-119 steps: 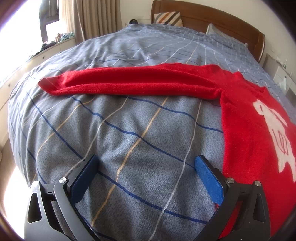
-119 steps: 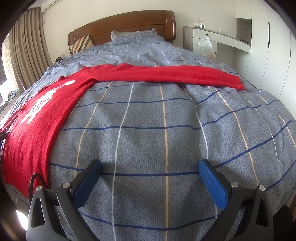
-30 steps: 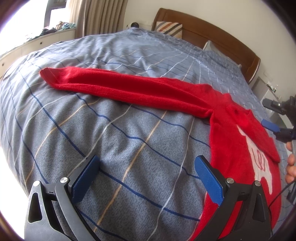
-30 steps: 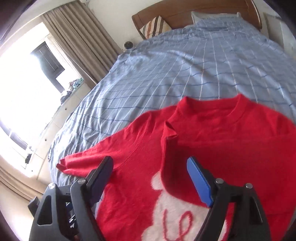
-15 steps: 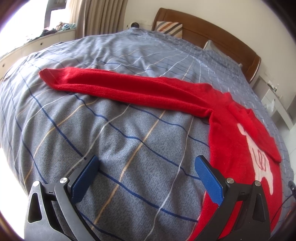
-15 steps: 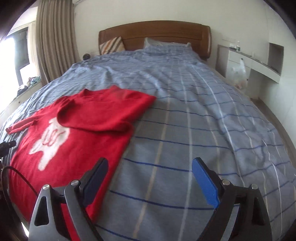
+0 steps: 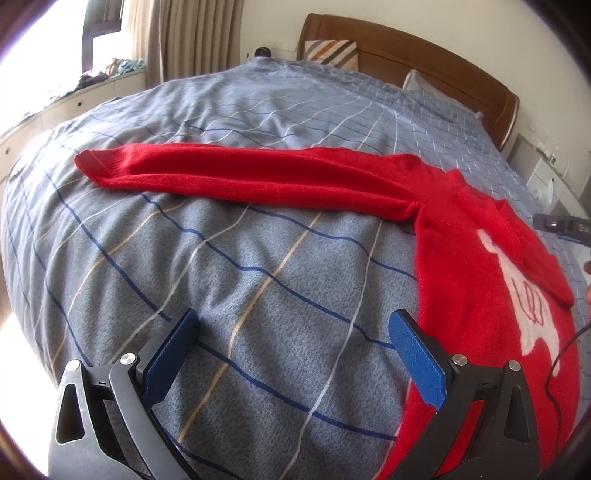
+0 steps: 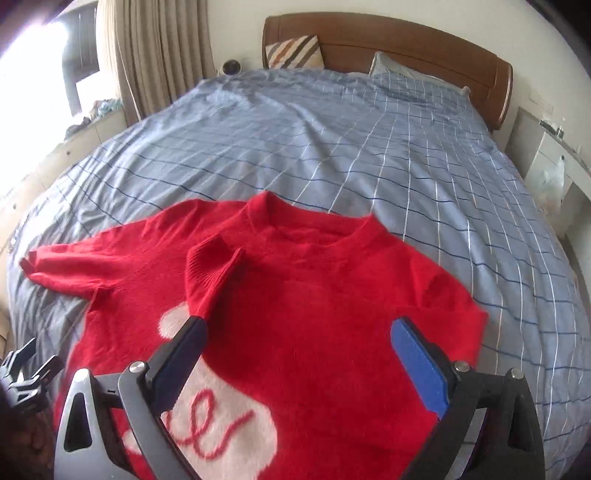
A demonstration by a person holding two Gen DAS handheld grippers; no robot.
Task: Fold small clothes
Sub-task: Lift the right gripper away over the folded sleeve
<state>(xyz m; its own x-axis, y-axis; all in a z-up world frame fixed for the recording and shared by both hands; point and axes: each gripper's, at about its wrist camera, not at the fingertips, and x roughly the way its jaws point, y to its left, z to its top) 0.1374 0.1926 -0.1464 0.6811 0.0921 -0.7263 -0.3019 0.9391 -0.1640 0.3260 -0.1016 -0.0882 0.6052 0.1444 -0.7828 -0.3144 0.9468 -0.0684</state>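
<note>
A red knitted sweater with a white figure on the chest (image 8: 295,295) lies flat on the bed with the grey-blue checked cover (image 8: 369,147). Its neck opening points toward the brown wooden headboard (image 8: 369,33).

In the right wrist view, the right claw (image 8: 299,339) hangs over the chest of the sweater. Its jaws are opening and stand wide apart; the red knit lies below the gap, but the blue pads do not press on it. One sleeve is folded across the body, and its ribbed cuff (image 8: 210,266) lies just beyond the left finger of this claw. The other sleeve (image 8: 74,266) reaches out to the left over the cover.

In the left wrist view, the left claw (image 7: 293,332) is spread wide over bare cover, with nothing between its jaws. The sweater body (image 7: 480,277) lies just beside its right finger, and the long stretched sleeve (image 7: 240,177) lies well ahead of the claw, across the bed.
</note>
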